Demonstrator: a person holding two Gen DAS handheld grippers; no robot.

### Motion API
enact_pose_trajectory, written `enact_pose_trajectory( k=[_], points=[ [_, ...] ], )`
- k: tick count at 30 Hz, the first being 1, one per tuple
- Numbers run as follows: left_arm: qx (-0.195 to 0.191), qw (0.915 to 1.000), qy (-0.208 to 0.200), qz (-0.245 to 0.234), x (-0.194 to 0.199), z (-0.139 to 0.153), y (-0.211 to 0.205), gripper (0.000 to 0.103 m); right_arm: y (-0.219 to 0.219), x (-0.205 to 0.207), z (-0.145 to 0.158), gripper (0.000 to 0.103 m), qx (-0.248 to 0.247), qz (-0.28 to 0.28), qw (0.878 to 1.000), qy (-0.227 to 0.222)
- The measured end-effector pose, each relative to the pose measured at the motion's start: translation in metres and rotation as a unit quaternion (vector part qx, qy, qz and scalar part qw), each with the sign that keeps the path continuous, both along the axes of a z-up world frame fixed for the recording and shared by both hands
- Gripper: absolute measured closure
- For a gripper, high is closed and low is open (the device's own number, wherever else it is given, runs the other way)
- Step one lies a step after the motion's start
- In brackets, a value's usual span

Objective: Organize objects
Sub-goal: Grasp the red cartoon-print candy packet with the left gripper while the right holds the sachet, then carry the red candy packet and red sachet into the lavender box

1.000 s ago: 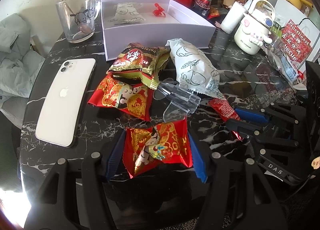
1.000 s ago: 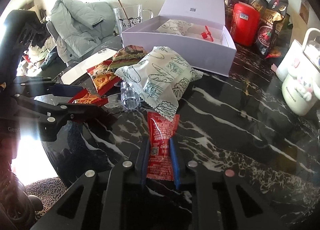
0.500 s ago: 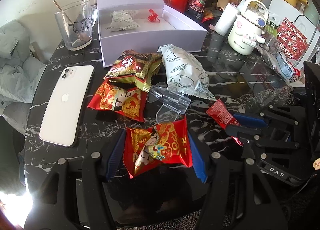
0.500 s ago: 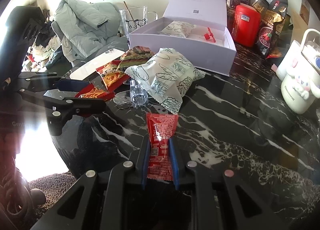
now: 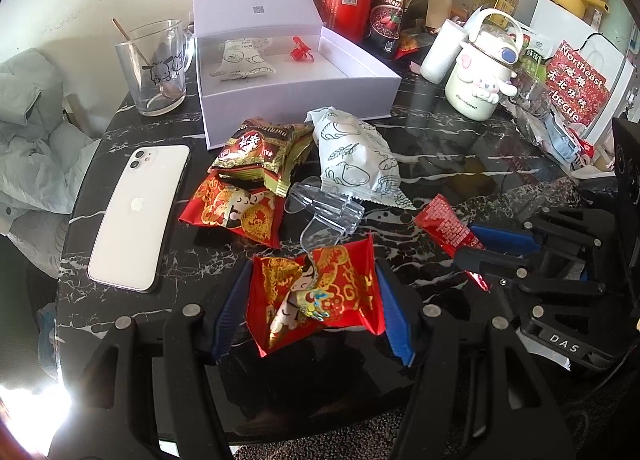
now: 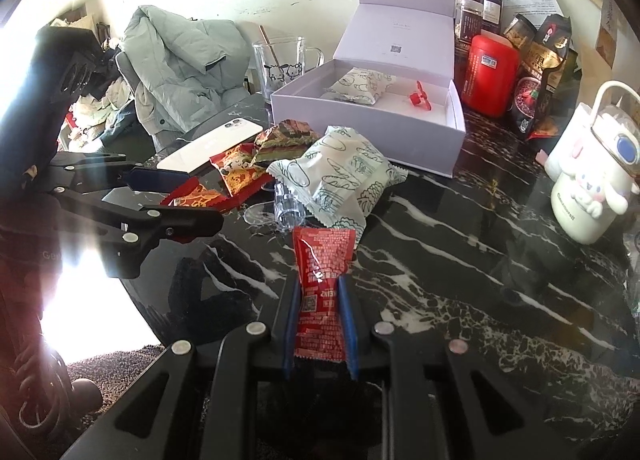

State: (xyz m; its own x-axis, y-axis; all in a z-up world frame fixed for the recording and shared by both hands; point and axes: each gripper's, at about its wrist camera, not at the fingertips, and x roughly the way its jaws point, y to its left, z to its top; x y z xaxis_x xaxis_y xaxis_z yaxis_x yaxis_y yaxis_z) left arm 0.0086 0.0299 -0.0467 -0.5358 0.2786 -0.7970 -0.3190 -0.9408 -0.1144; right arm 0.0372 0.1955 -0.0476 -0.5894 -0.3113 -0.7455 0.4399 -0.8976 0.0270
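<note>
- Left tool (image 5: 314, 300) is gripping a red-gold snack packet (image 5: 316, 294) across its width, blue pads pressing both crinkled sides; packet is hanging clear of the counter (image 5: 460, 163).
- Right tool (image 6: 319, 320) is clamping a red sauce sachet (image 6: 322, 288) at its lower half, jaws nearly fully closed; the top half is sticking out free in front.
- Likely destination, my guess: the open white box (image 5: 304, 99) at the back, already holding a small pale pouch (image 5: 244, 61) and a red clip (image 5: 299, 53).
- Risks from here:
  - Left grip is on soft foil only; the packet is buckling between the pads, so it could slide out on a quick swing.
  - Sachet is thin and pinched hard; squeezing more could burst a seam.
  - Both tools are working close together, so they could be crossing paths on the way to the box and knocking each other.
  - The pile is sitting between tools and box: white bread pouch (image 5: 356, 157), brown-green packet (image 5: 260, 153), second red packet (image 5: 234, 211), clear plastic piece (image 5: 326, 207). A low pass could drag them.
  - White phone (image 5: 138, 215) is lying near the counter edge, glass mug (image 5: 154, 67) just beside the box's left wall. A wide left-side approach could be bumping either.
  - Box front wall: coming in too low would catch the dangling packet on it.
</note>
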Motion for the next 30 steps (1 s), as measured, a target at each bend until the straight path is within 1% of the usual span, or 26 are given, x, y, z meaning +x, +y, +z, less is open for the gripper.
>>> enact_pose_trajectory(
  k=[11,14,20,30],
  points=[
    [-0.006,0.9995,0.032,-0.001,-0.007,0.027,0.004,0.044,0.005,-0.009,0.029,0.084,-0.006,0.015,0.999,0.030],
    [-0.010,0.9990,0.042,-0.005,-0.011,0.034,0.008,0.044,0.006,-0.012,0.036,0.084,-0.015,0.020,0.999,0.035],
    [-0.006,0.9990,0.043,-0.009,-0.019,0.041,0.011,0.044,0.009,-0.021,0.045,0.084,-0.022,0.025,0.999,0.039],
    [-0.010,0.9984,0.054,-0.010,-0.036,0.055,0.016,0.044,0.011,-0.041,0.064,0.084,-0.023,0.033,0.997,0.063]
  ],
)
